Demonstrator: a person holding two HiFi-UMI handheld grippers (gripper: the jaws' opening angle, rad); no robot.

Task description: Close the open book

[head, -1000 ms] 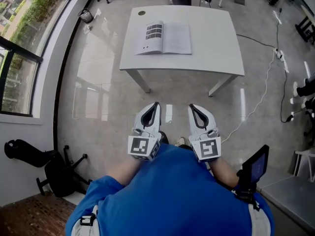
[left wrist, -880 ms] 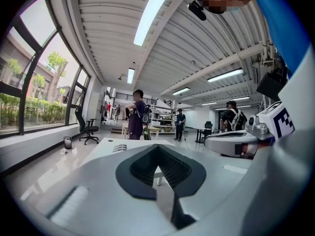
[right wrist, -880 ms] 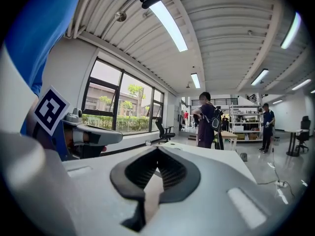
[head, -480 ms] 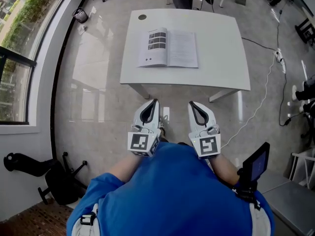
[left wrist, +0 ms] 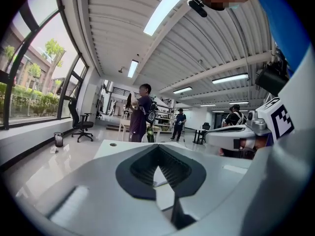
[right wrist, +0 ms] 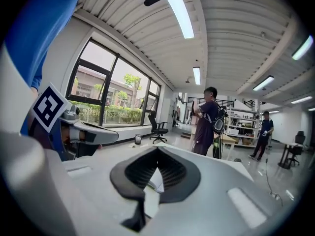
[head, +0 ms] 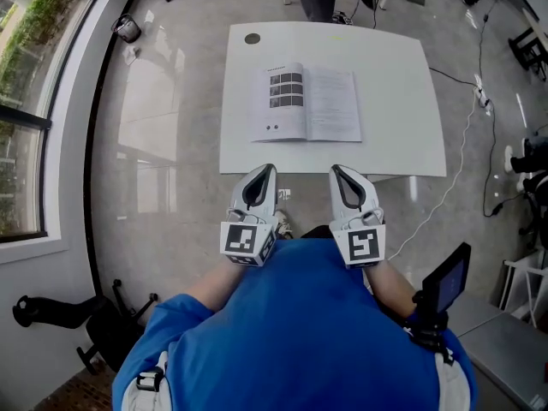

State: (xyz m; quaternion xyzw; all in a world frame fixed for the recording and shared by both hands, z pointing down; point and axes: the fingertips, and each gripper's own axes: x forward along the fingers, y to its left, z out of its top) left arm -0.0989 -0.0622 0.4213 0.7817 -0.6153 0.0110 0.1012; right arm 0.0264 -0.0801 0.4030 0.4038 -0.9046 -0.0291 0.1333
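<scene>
**Both hand-held grippers closed and empty, short of the open book**

Views compared. The left gripper view shows the left hand-held gripper (left wrist: 157,149) with its jaws together at the tips and nothing between them. Beyond it are tall windows at frame left, an office chair (left wrist: 81,124), a standing person (left wrist: 141,113) in dark clothes at the far side of the surface, and a ribbed ceiling with strip lights. The right gripper view shows the right hand-held gripper (right wrist: 157,150) likewise closed on nothing, with windows and greenery at frame left. The ceiling and greenery are outside the head view, and only that person's legs reach its top edge. Only the head view shows the printed pages and the floor from above.

Book and grippers, head view. The open book (head: 306,103) lies flat, pages up, near the middle of the white surface (head: 402,92). Its left page carries dark blocks and its right page carries text. The left hand-held gripper (head: 267,171) and the right hand-held gripper (head: 336,170) sit side by side at the surface's near edge, tips toward the book. The book lies above both in the frame and touches neither.

Room, head view.
- Far left: a window frame.
- Upper left: glossy grey floor with a dark cup (head: 127,28) on it.
- Surface's upper-left corner: a round dark hole (head: 252,38).
- Right: a white cable (head: 467,135) across the floor.
- Lower right: a small screen (head: 445,288).
</scene>
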